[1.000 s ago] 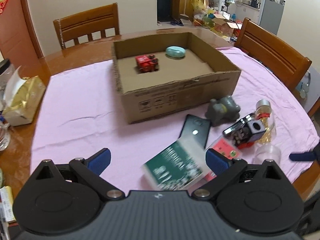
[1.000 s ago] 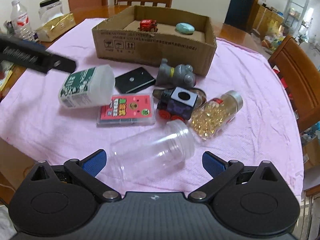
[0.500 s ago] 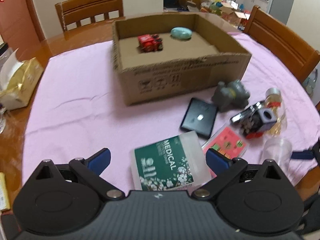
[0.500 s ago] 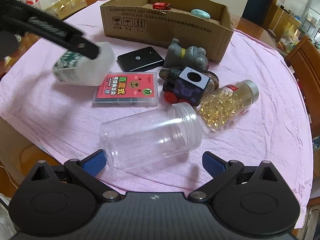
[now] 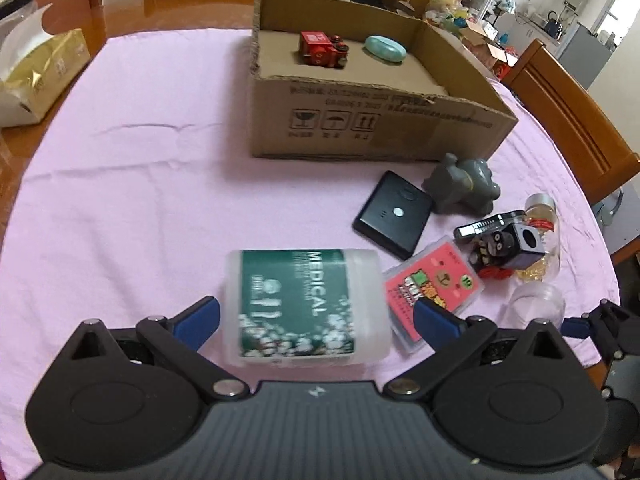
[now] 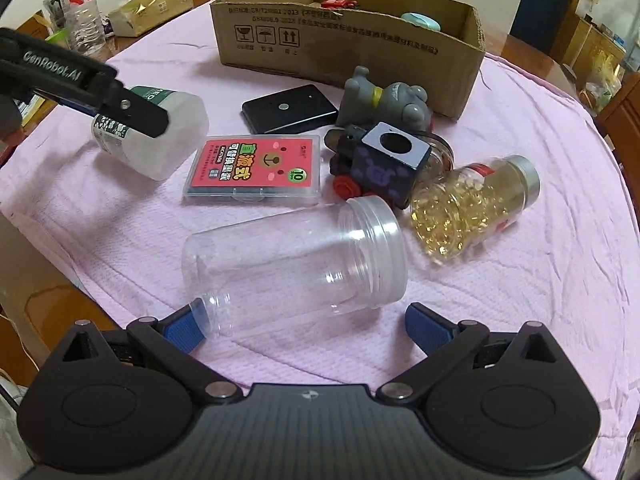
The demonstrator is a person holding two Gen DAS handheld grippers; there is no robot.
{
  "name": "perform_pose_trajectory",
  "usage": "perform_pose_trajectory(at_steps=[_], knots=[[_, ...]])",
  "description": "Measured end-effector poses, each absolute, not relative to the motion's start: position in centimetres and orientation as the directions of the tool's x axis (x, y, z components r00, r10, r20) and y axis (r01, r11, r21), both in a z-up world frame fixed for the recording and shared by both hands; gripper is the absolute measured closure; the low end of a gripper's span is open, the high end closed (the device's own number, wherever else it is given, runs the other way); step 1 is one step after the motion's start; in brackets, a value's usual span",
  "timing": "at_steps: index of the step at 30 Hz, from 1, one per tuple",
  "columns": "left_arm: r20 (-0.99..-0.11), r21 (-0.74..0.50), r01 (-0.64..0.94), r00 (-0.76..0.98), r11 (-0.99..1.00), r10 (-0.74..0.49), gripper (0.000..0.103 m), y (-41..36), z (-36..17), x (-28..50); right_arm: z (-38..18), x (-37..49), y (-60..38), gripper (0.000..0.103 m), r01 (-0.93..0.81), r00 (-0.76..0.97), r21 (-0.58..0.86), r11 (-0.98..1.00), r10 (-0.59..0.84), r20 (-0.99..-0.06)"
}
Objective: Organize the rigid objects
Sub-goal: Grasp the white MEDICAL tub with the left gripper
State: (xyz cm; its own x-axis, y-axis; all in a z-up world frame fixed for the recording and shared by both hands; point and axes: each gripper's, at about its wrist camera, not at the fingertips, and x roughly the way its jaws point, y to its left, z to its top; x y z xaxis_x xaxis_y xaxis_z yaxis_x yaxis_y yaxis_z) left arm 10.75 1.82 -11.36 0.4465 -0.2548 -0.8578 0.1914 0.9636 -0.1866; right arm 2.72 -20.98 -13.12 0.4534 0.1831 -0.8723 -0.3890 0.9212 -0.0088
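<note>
Pink cloth (image 5: 132, 184) fills both frames: your left gripper (image 5: 316, 318) gapes around the medical jar (image 5: 304, 304) at bottom centre, seemingly untouched, while your right gripper (image 6: 304, 326) spreads around the clear jar (image 6: 292, 264).

Wooden table (image 5: 168, 12) under pink cloth (image 5: 140, 184)
</note>
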Motion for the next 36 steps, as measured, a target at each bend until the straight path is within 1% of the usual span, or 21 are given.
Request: perform_pose_trajectory(at_steps=[5, 7, 11, 14, 19, 23, 31, 36], knots=[[-0.879, -0.101, 0.196, 0.442, 0.975, -0.180, 0.001, 1.0, -12.1, 10.8, -13.2, 2.7, -20.9, 0.000, -0.386, 0.459, -0.009, 0.922, 0.184, -0.869], [-0.886, -0.048, 0.210, 0.443, 0.977, -0.138, 0.001, 1.4, -12.3, 10.5, -13.2, 2.7, -21.0, 0.000, -0.385, 0.457, -0.008, 0.923, 0.182, -0.871], [-0.895, 0.007, 0.235, 0.435, 0.972, -0.099, 0.001, 2.9, -12.8, 9.8, -13.1, 2.7, -20.9, 0.000, -0.380, 0.445, -0.010, 0.925, 0.174, -0.879], [-0.901, 0.014, 0.252, 0.424, 0.968, -0.098, 0.001, 3.4, -13.3, 9.6, -12.7, 3.1, -20.6, 0.000, -0.383, 0.410, -0.010, 0.924, 0.160, -0.898], [-0.896, 0.038, 0.301, 0.432, 0.953, -0.101, 0.001, 2.8, -13.7, 9.9, -11.4, 3.3, -20.2, 0.000, -0.460, 0.409, -0.043, 0.887, 0.169, -0.897], [-0.892, 0.021, 0.327, 0.432, 0.945, -0.130, 0.001, 2.5, -13.8, 10.3, -11.1, 4.2, -19.4, 0.000, -0.500, 0.406, -0.064, 0.863, 0.168, -0.898], [-0.906, 0.015, 0.355, 0.401, 0.935, -0.137, 0.000, 2.0, -13.8, 11.3, -11.2, 5.1, -18.2, 0.000, -0.525, 0.342, -0.030, 0.851, 0.178, -0.923], [-0.912, 0.013, 0.358, 0.387, 0.934, -0.135, 0.001, 1.8, -13.9, 12.0, -11.2, 4.9, -17.6, 0.000, -0.532, 0.335, -0.042, 0.845, 0.165, -0.928]])
